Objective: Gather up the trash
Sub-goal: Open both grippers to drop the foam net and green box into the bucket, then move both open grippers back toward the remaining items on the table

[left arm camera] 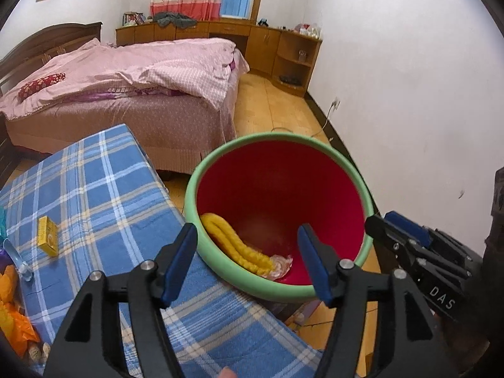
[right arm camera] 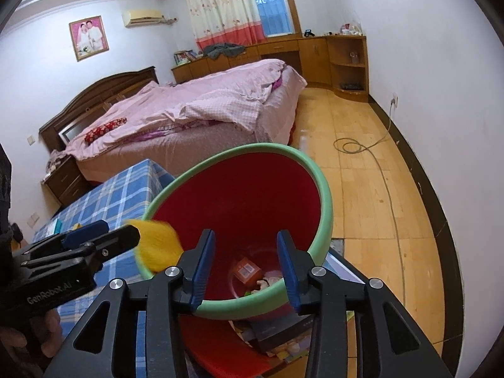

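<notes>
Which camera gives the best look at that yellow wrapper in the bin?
The left wrist view: the yellow wrapper lies sharp against the bin's red wall. The right wrist view shows only a yellow blur at the rim.

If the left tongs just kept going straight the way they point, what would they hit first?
Most likely the inside of the red bin with the green rim. The left tongs stand open, nothing between them, aimed down into its mouth. They might first meet the yellow wrapper lying in it; depth is unclear.
</notes>
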